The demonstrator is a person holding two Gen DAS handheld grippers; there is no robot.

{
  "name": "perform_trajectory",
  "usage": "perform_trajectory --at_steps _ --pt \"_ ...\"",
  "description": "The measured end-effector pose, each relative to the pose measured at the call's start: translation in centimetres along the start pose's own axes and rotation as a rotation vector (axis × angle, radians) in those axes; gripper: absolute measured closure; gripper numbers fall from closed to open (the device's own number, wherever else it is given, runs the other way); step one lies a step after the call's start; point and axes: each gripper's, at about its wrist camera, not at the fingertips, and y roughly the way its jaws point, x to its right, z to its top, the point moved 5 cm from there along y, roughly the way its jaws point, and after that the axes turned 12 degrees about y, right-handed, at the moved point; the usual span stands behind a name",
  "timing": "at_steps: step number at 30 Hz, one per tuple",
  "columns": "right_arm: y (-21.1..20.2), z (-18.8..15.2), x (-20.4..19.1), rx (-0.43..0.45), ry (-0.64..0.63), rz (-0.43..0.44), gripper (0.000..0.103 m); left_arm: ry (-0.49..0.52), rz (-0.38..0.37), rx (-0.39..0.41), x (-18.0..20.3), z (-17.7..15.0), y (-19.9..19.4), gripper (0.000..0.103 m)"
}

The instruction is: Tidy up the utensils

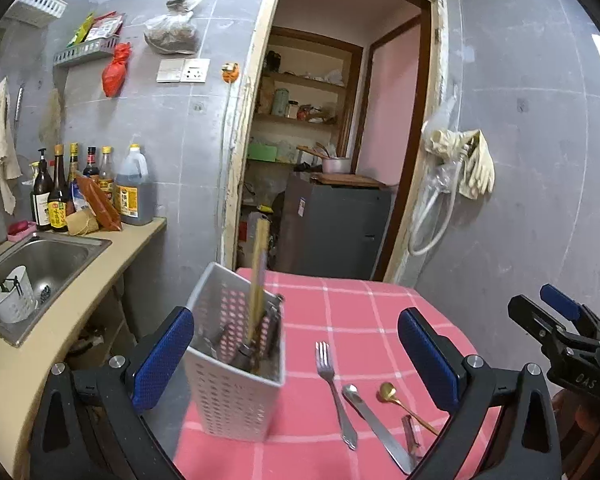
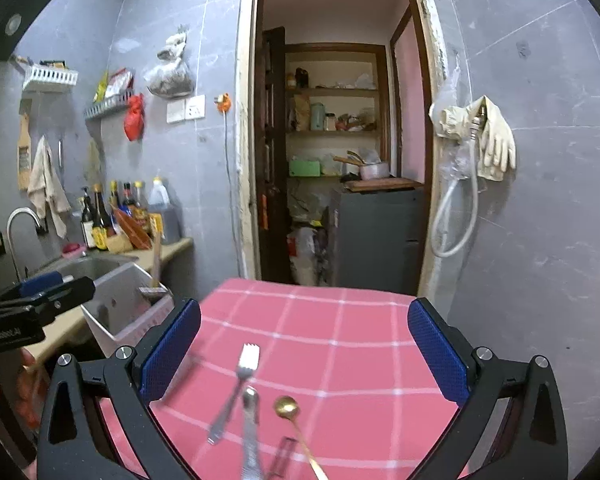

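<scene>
Both jaws are standing wide apart here: the left hand-held gripper [image 1: 296, 354] is gaping open with its blue, dimpled pads [image 1: 162, 358] on either side of the view, nothing pressed between them, and the right hand-held gripper [image 2: 305, 350] is spread just as wide and gripping nothing. Between and just ahead of the left one, the utensil caddy [image 1: 236, 380] is sitting on the near left part of the worktop [image 1: 364, 312], a pale, square-sided plastic bin punched all over with small round holes, tapering toward its base. Out of it are sticking a pair of long yellowish chopsticks [image 1: 258, 280], leaning slightly, with some darker metal handles bunched lower down inside. The worktop is wearing a pink cloth crossed with thin white grid lines. To the right of the caddy, loose pieces are lying flat on the cloth: a shiny steel fork [image 1: 334, 390] with tines pointing away, just beside it a flat silvery utensil with a rounded end [image 1: 374, 424], then a slim gold-coloured spoon [image 1: 400, 404] with a small round bowl, and a little dark metal piece [image 1: 410, 434] too small to name. From the right wrist these same pieces are looking blurred, lying between the right pads.
</scene>
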Motion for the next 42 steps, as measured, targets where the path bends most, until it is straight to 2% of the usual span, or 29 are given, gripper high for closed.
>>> perform_trajectory --at_steps 10,17,22,27,34,36,39,41,42 --pt "1.1 -2.5 4.4 -0.088 -0.045 -0.013 0.001 0.016 0.003 -0.052 3.9 -2.6 1.0 0.0" --pt "3.1 -5.7 6.8 -0.188 -0.065 -0.003 0.001 0.026 0.012 -0.119 6.0 -5.2 2.8 0.0" --pt "5.1 -8.8 7.7 -0.305 -0.06 0.014 0.001 0.036 -0.014 -0.213 7.0 -7.0 4.8 0.0" --pt "7.1 -11.6 8.0 -0.41 -0.07 0.004 0.001 0.034 -0.026 -0.344 7.3 -9.2 7.4 0.0" --pt "8.9 -13.9 7.6 -0.494 -0.088 0.02 0.002 0.014 -0.015 -0.507 7.2 -11.7 10.4 0.001" --pt "9.1 -14.3 7.3 -0.512 -0.097 0.04 0.01 0.007 -0.02 -0.527 7.2 -12.1 10.9 0.004" --pt "9.3 -14.7 6.7 -0.539 -0.117 0.071 0.025 -0.004 -0.038 -0.562 7.4 -12.8 11.6 0.021" --pt "9.4 -15.1 6.2 -0.553 -0.128 0.088 0.03 -0.008 -0.052 -0.588 7.5 -13.1 12.2 0.036" --pt "9.5 -15.3 5.9 -0.559 -0.134 0.096 0.033 -0.01 -0.06 -0.599 7.7 -13.4 12.4 0.038"
